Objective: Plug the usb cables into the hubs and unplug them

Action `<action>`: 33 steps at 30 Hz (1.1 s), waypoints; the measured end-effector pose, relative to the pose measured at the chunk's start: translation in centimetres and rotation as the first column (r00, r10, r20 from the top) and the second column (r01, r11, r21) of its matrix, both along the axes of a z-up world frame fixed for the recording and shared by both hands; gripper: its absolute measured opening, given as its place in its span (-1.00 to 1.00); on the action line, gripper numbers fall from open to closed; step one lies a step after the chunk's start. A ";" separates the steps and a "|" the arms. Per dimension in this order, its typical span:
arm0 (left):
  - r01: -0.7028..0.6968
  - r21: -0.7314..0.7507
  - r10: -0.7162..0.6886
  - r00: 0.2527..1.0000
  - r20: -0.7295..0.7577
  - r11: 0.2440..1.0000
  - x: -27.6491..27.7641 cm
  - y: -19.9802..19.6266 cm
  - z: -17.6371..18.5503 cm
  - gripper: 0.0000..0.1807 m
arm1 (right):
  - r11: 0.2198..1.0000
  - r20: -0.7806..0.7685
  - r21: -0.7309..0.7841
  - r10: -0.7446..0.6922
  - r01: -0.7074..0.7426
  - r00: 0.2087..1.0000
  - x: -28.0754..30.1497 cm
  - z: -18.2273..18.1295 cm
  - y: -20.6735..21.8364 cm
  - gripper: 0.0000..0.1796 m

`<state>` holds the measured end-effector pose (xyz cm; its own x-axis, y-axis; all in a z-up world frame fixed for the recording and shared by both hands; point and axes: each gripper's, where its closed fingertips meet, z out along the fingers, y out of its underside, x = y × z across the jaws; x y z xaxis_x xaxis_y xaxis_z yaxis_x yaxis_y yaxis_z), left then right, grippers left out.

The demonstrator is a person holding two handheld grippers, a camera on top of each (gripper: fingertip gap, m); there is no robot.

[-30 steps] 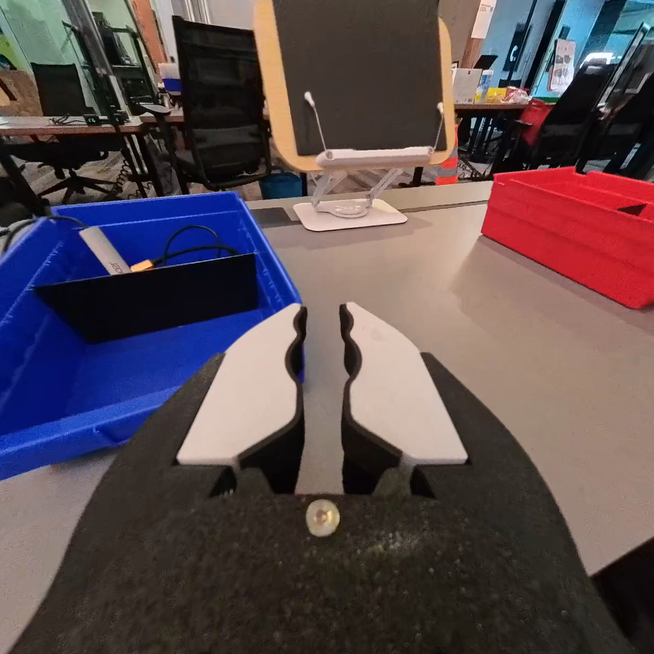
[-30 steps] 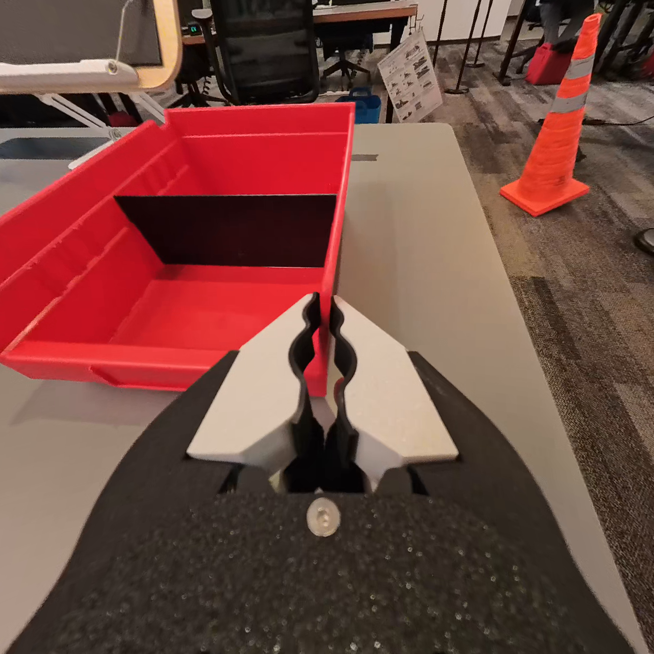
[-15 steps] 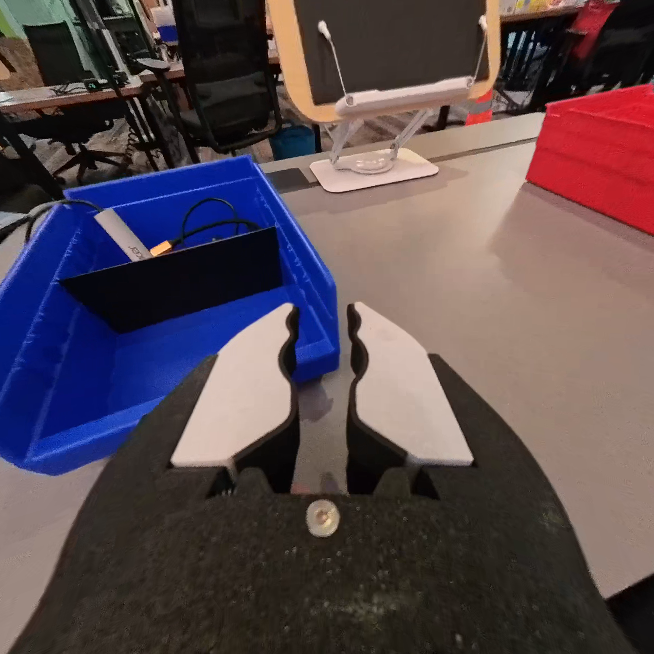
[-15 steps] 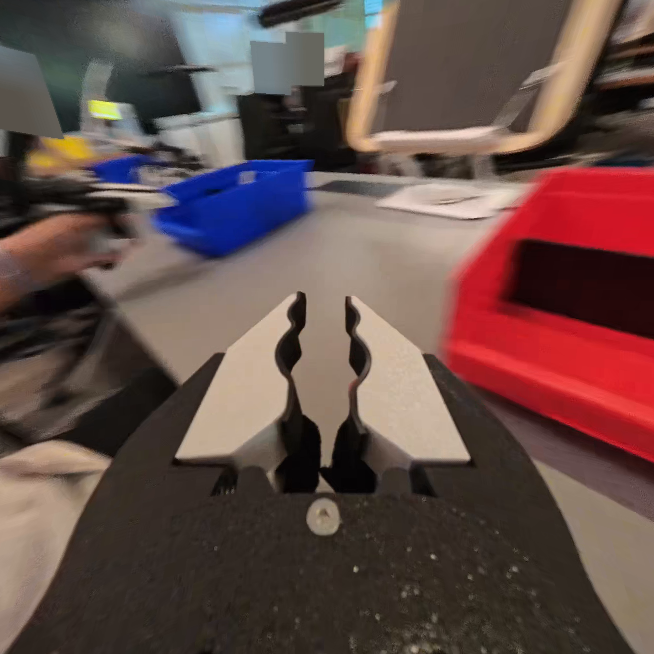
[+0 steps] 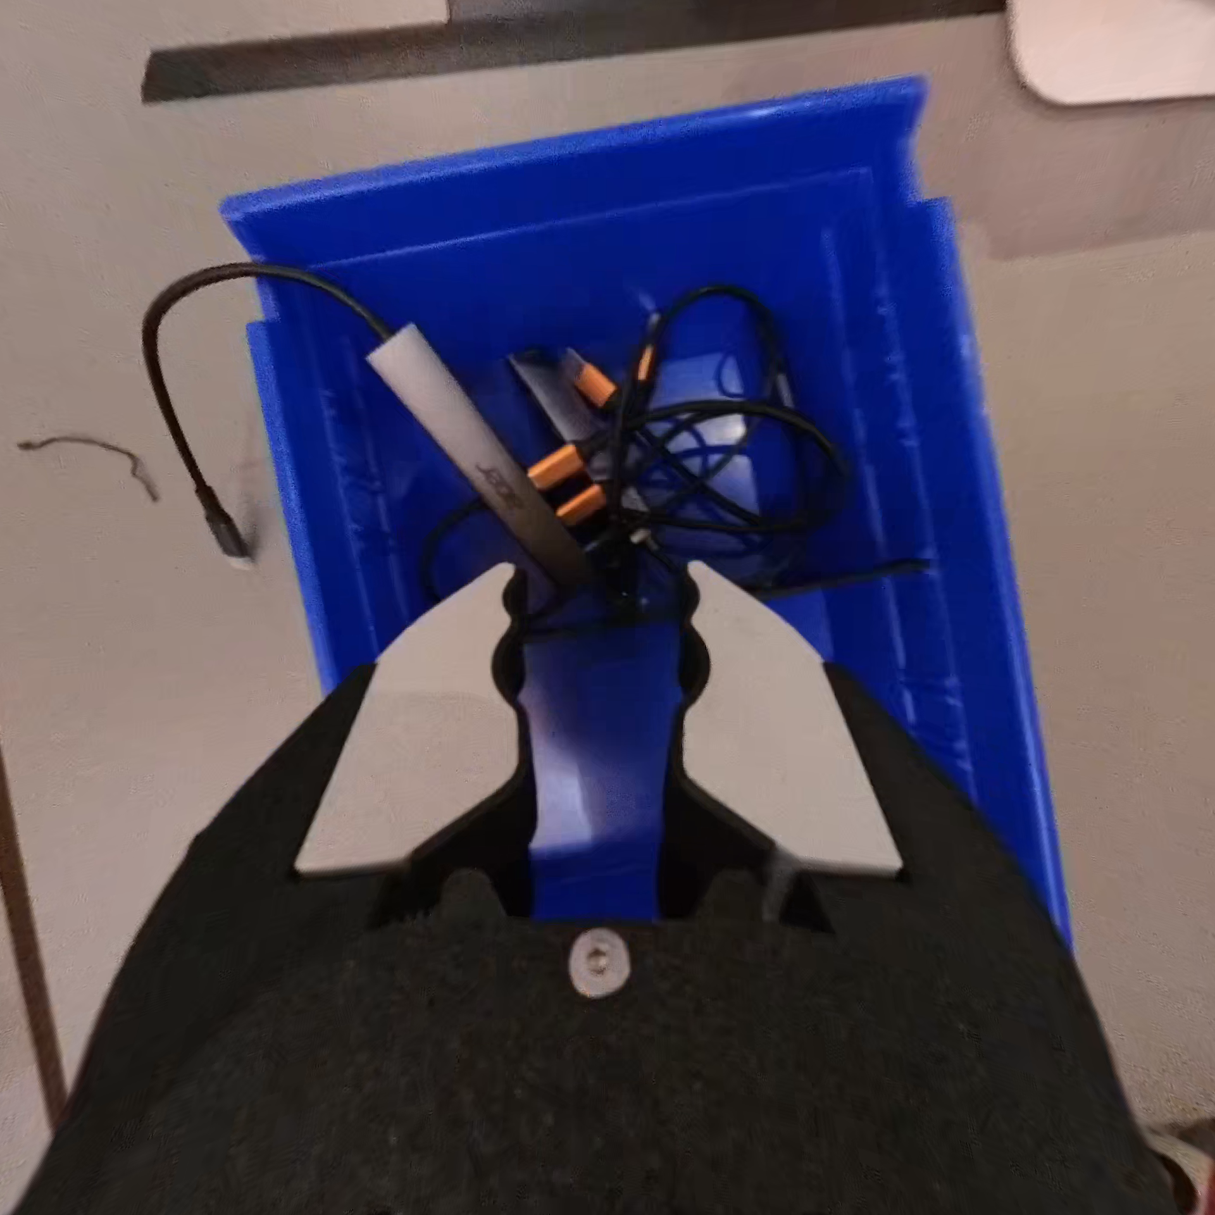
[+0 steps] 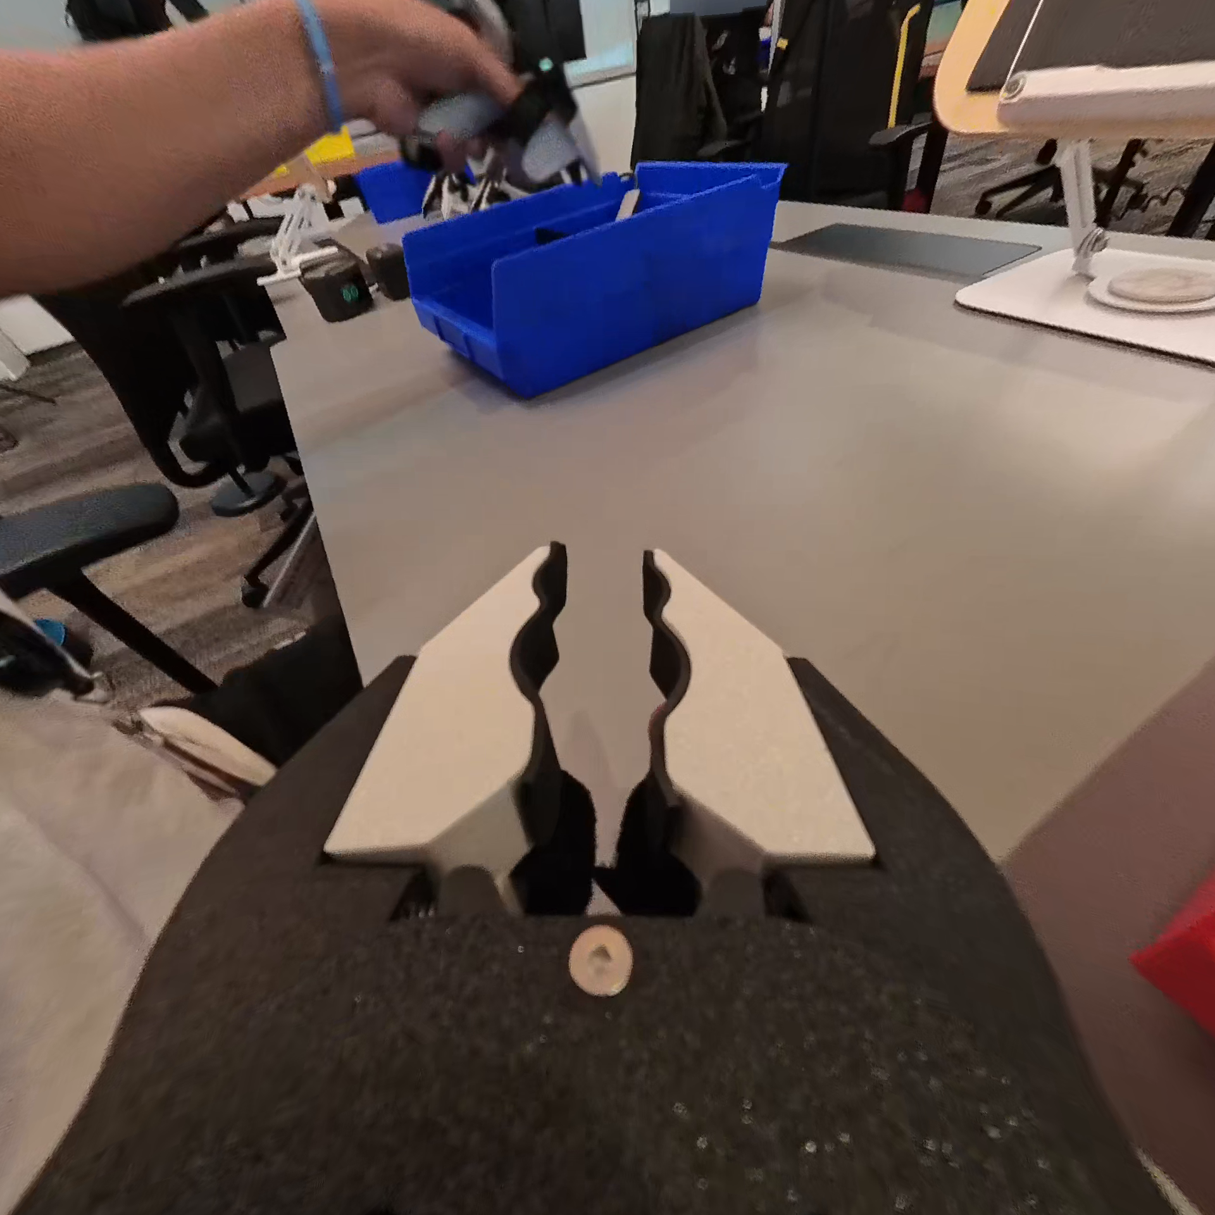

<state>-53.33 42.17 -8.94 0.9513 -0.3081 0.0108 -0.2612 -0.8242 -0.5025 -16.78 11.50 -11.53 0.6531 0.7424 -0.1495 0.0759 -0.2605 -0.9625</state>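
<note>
1. Both tongs stand parted and hold nothing: the left tongs (image 5: 599,578) hang wide over the blue bin (image 5: 920,407), looking down into it; the right tongs (image 6: 603,552) are narrower, low over the grey table (image 6: 822,460).
2. In the bin's far compartment a grey hub (image 5: 473,453) leans against the wall, its black lead (image 5: 164,368) drooping outside; a tangle of black cables (image 5: 710,460) with orange plugs (image 5: 559,465) lies beside it.
3. Writing on the hub is blurred.
4. From the right view a person's hand (image 6: 394,72) holds the left tongs above the bin.
5. Around the table: a white stand (image 6: 1118,289), a red bin corner (image 6: 1183,966), office chairs (image 6: 85,526), patterned carpet.
</note>
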 end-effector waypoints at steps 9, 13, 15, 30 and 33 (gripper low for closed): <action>-0.270 -0.053 0.264 0.960 -0.096 0.961 -2.2 6.1 -4.8 -0.49 | 1.000 -0.065 -0.031 0.000 -0.002 0.998 1.8 -0.1 -0.5 -0.75; -0.364 0.009 0.363 0.927 -0.093 0.931 -3.2 6.2 -5.7 -0.53 | 0.998 -0.132 -0.061 -0.003 -0.005 0.991 2.2 0.3 -0.7 -0.75; -0.381 -0.005 0.380 0.922 -0.082 0.924 -3.1 5.9 -6.9 -0.56 | 0.997 -0.144 -0.072 0.008 -0.019 0.989 2.0 0.3 -0.9 -0.74; -0.042 0.521 -0.071 0.978 0.196 0.852 7.0 2.4 12.7 -0.73 | 0.999 -0.167 -0.045 -0.002 -0.006 0.986 0.8 1.3 -0.3 -0.74; 0.080 0.613 -0.294 0.921 0.257 0.786 12.7 -1.6 18.2 -0.73 | 0.998 -0.090 0.016 -0.055 0.056 0.994 0.5 1.5 0.8 -0.58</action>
